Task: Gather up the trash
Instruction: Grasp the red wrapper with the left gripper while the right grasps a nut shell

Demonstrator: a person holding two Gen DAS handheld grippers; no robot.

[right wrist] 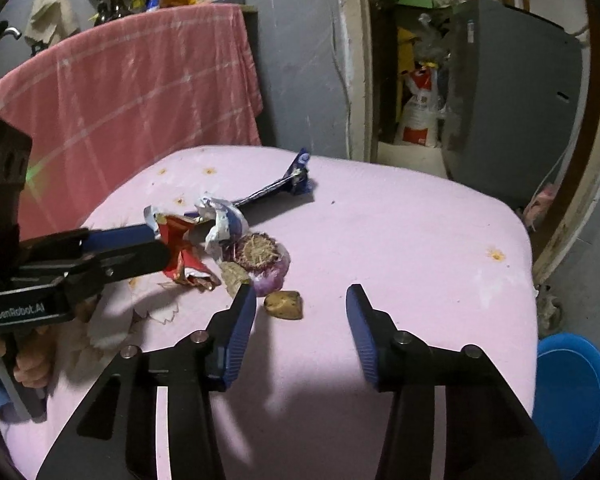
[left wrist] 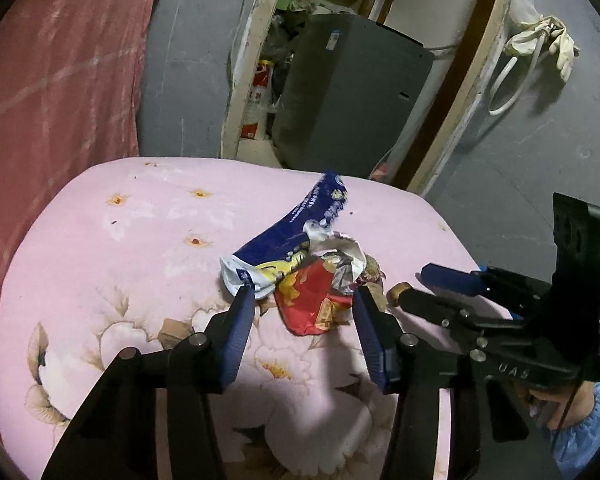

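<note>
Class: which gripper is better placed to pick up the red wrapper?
Left. The left gripper already straddles the red wrapper; the right gripper hangs beside the brown scrap.

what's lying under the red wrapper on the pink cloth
The red wrapper lies on the pink floral cloth, its upper edge tucked under the blue and white wrapper. Whatever sits beneath its crumpled middle is hidden.

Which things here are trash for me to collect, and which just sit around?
Trash to collect:
crumpled blue and white wrapper
crumpled red foil wrapper
purple onion half
small brown food scrap

Just around:
pink floral tablecloth
pink checked cloth
blue plastic bin
grey cabinet
</note>
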